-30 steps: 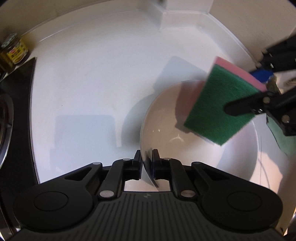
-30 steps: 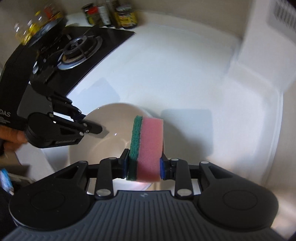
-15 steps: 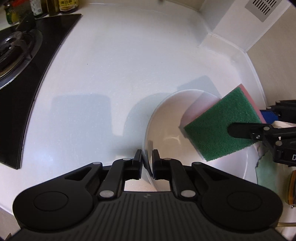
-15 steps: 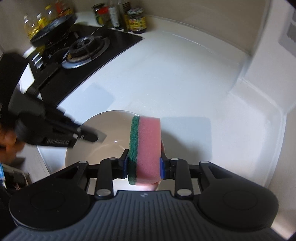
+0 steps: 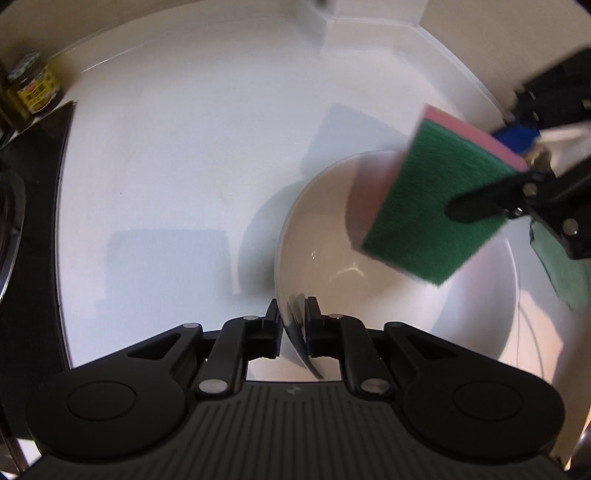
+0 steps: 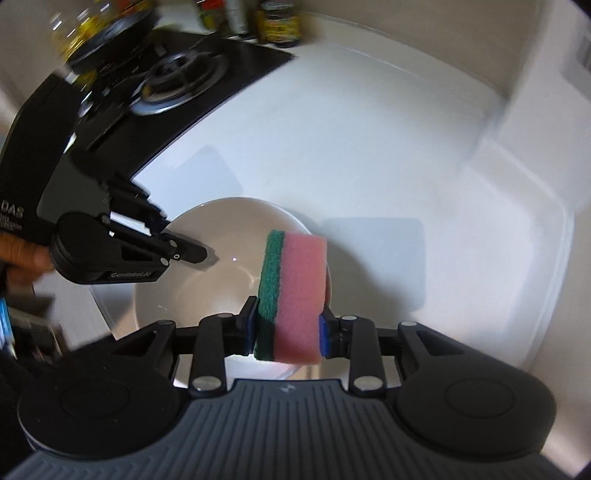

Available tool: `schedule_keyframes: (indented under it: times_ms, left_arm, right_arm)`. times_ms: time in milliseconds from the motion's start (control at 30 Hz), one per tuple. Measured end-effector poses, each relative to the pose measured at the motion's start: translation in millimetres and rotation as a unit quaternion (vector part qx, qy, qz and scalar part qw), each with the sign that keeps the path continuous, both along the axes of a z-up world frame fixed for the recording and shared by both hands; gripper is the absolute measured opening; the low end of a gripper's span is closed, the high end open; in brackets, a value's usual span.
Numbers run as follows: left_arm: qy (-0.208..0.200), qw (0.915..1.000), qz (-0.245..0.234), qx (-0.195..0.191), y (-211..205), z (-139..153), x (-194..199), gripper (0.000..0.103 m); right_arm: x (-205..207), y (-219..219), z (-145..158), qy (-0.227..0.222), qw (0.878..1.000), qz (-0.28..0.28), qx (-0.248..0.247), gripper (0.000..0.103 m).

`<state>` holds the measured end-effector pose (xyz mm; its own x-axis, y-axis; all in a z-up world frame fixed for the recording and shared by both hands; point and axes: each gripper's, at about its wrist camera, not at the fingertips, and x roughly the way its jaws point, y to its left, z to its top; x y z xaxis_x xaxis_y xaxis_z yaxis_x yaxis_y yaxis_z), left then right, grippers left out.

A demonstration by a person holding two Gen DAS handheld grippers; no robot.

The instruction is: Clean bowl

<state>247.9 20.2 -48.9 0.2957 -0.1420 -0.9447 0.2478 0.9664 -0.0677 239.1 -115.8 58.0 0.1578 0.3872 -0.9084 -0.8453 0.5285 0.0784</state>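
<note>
A white bowl (image 5: pixel 332 266) sits on the white counter, and its near rim runs between the fingers of my left gripper (image 5: pixel 293 317). Those jaws are opening, with the rim still pinched between them. My right gripper (image 6: pixel 286 328) is shut on a pink sponge with a green scouring face (image 6: pixel 299 288). It holds the sponge upright over the right side of the bowl (image 6: pixel 207 288). In the left wrist view the sponge (image 5: pixel 436 206) hangs over the bowl's far right side, green face towards me. The left gripper (image 6: pixel 192 254) shows at the bowl's left rim.
A black gas hob (image 6: pixel 177 85) lies at the left, with jars (image 6: pixel 277 22) behind it; one jar (image 5: pixel 35 88) shows in the left wrist view. A green cloth (image 5: pixel 565 269) lies right of the bowl. White walls close the counter's back corner. A hand (image 6: pixel 22 254) holds the left gripper.
The left wrist view swung towards the hob half a second ago and has come back. The left jaws stand slightly wider around the rim. The sponge stays gripped over the bowl.
</note>
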Motion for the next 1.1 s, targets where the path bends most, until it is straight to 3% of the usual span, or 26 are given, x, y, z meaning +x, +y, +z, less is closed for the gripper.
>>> schedule_keyframes:
  times_ms: [100,233,300,400,600,700,833,967,1100]
  left_arm:
    - [0.0,0.9998,-0.021,0.004,-1,0,4,0.012]
    - [0.0,0.9992,0.029,-0.026,8,1,5,0.011]
    - [-0.001,0.997,0.065,-0.042,13,2,1,0.011]
    - [0.009,0.9862,0.147,-0.075,21,3,-11,0.011]
    - [-0.014,0.9817,0.186,-0.039,6,-6,-28,0.012]
    - [-0.01,0.9878,0.151,-0.035,10,-9,-21,0.012]
    - [0.0,0.996,0.084,-0.029,15,-11,-9,0.012]
    - [-0.002,0.9998,0.016,-0.015,9,-8,0,0.013]
    - [-0.003,0.9995,-0.031,-0.002,6,-7,7,0.014]
  right_arm:
    - [-6,15,2,-0.033,0.998,0.057,-0.003,0.026]
    - [-10,28,3,-0.049,0.995,0.082,-0.011,0.026]
    - [-8,25,4,-0.045,0.997,0.069,-0.011,0.026]
    - [-1,12,5,-0.026,0.999,0.029,0.007,0.026]
    - [3,-8,-1,0.008,0.997,-0.058,0.047,0.026]
    - [-3,-15,-4,0.024,0.994,-0.098,0.054,0.026]
    - [-9,-23,-1,0.038,0.993,-0.101,0.038,0.026]
    - [-3,-18,3,0.029,0.997,-0.065,0.019,0.026]
    - [1,3,8,-0.018,1.0,0.011,0.004,0.026]
